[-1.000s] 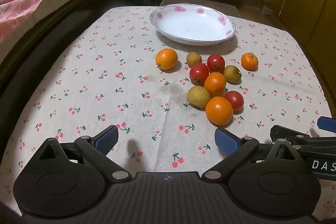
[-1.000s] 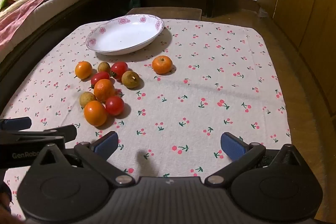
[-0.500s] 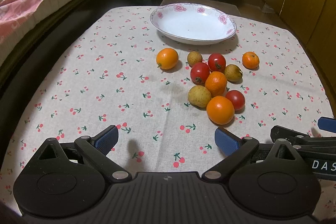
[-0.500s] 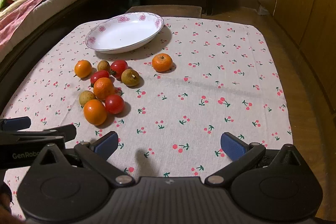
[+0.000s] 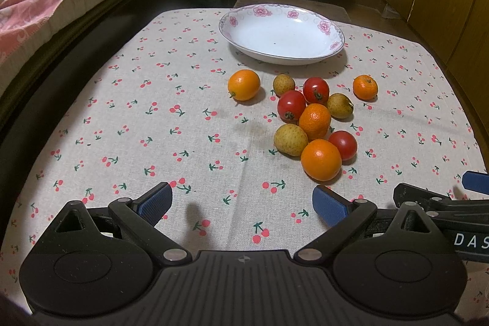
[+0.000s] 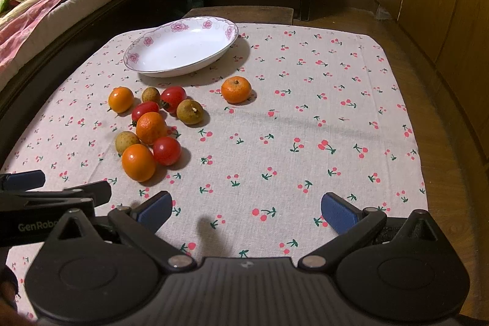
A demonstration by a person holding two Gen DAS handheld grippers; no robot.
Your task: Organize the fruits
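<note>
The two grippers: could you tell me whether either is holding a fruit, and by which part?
Nothing is held: the left gripper and right gripper are both open and empty.

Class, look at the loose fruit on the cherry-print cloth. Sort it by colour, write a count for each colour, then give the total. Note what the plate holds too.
Orange fruits: 4
Red tomatoes: 3
Yellow-brown fruits: 3
Total on the tablecloth: 10
In the flowered plate: 0
</note>
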